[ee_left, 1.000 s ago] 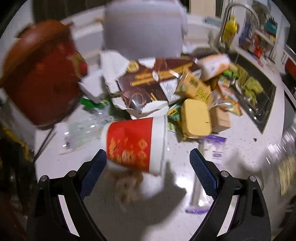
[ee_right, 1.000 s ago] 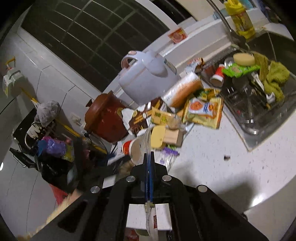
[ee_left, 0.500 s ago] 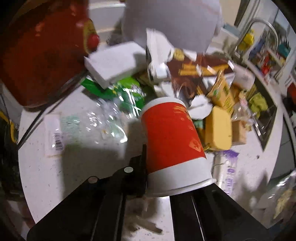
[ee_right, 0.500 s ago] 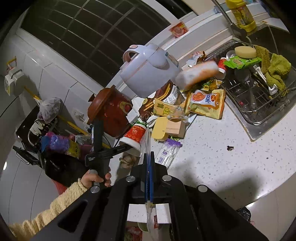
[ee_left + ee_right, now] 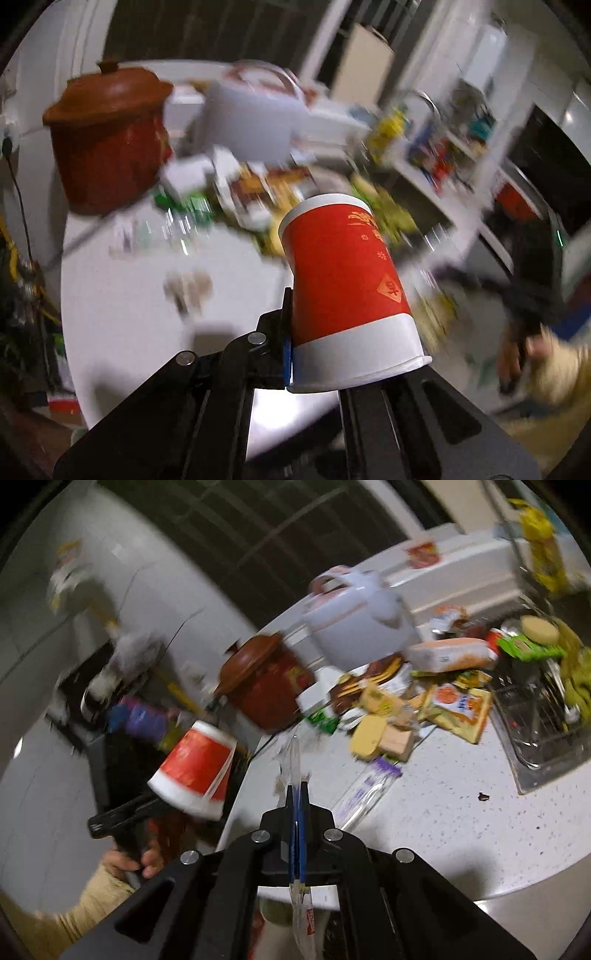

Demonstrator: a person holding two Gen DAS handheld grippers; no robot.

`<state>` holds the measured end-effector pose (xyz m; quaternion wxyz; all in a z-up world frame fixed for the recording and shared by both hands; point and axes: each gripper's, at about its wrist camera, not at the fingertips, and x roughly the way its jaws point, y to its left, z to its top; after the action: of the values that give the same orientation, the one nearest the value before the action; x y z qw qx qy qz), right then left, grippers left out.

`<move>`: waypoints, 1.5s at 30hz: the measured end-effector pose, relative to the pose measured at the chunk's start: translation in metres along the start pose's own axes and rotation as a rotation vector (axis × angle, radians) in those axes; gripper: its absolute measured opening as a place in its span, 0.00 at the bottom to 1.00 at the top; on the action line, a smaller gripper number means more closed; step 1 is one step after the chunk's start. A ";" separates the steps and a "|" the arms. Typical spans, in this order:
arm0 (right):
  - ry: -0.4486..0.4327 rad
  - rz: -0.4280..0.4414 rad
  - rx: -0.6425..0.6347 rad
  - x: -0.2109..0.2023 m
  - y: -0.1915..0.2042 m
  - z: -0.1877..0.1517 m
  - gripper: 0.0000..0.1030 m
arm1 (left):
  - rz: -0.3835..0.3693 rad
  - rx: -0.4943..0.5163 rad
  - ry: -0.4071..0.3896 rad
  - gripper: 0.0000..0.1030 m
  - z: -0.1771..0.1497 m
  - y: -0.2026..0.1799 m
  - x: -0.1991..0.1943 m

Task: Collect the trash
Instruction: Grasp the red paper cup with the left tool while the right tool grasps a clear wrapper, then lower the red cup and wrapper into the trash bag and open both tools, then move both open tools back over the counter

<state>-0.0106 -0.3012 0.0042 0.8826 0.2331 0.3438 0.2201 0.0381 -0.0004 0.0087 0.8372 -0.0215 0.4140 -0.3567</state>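
Note:
A red paper cup with a white rim hangs in the air, tilted with its mouth toward the camera. My left gripper is shut on the cup's wall at the rim. The right wrist view shows the same cup off the counter's left edge, held by the left gripper in a hand with a cream sleeve. My right gripper is shut on a thin clear plastic wrapper that sticks out above and below its pads. More trash, a pile of snack wrappers and boxes, lies on the white counter.
A brown clay pot and a white rice cooker stand behind the pile. The sink with a dish rack is at the right. A clear purple-printed packet lies near the right gripper. Dark clutter sits left of the counter's edge.
The left gripper's jaws closed on the red cup and lifted it off the counter, up and away past the left edge. The right gripper rose a little and rolled, still gripping the wrapper.

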 end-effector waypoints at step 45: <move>0.681 -0.479 -0.262 0.202 -0.133 -0.282 0.58 | 0.393 -0.325 0.683 0.75 -0.327 0.063 0.253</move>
<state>-0.0453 -0.2223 -0.3571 0.7672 -0.0532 0.6287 0.1152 -0.0554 -0.0244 -0.3987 0.6897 0.0456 0.7147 -0.1070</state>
